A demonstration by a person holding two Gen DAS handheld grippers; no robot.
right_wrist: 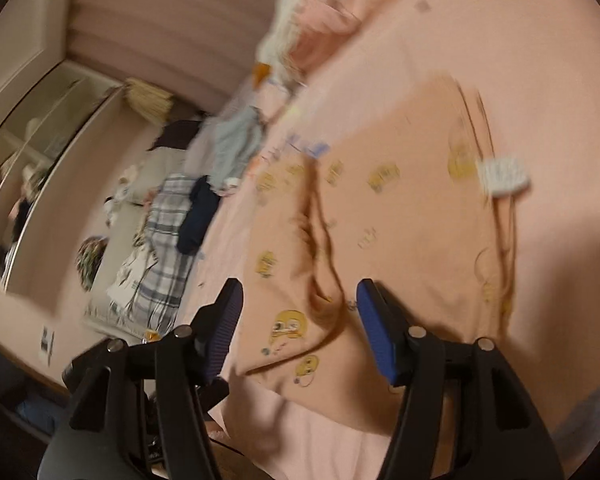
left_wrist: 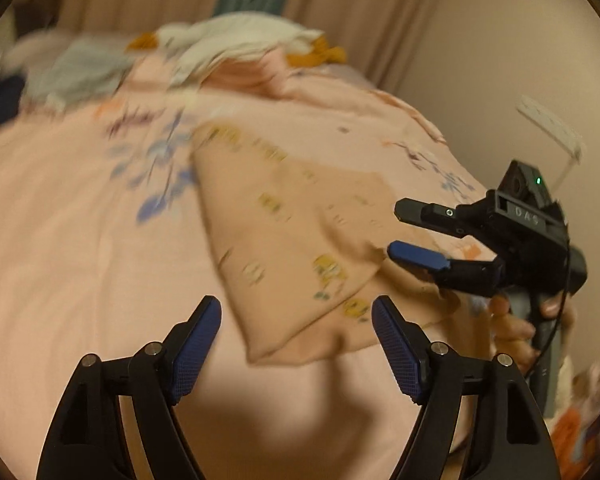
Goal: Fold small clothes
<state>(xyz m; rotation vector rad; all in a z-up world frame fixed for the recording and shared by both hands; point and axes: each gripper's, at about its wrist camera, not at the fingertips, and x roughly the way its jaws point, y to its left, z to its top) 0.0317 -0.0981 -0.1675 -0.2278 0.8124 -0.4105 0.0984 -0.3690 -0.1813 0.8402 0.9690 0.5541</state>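
A small peach garment [left_wrist: 292, 220] with yellow cartoon prints lies spread on the pink bedsheet [left_wrist: 60, 220]. It fills most of the right wrist view as the peach garment [right_wrist: 400, 220], and a white label [right_wrist: 500, 176] shows on it. My left gripper [left_wrist: 296, 312] is open just above the garment's near corner, with nothing between its blue pads. My right gripper [left_wrist: 396, 228] hovers open at the garment's right edge, held by a person's hand [left_wrist: 516, 328]. Seen from its own camera, the right gripper [right_wrist: 300, 292] stands open over the cloth without pinching it.
A white and orange heap of clothes [left_wrist: 240, 44] and a grey-blue garment [left_wrist: 80, 72] lie at the far end of the bed. Beside the bed are a plaid cloth [right_wrist: 168, 248], a dark navy item [right_wrist: 198, 216] and a mirrored wardrobe [right_wrist: 20, 184].
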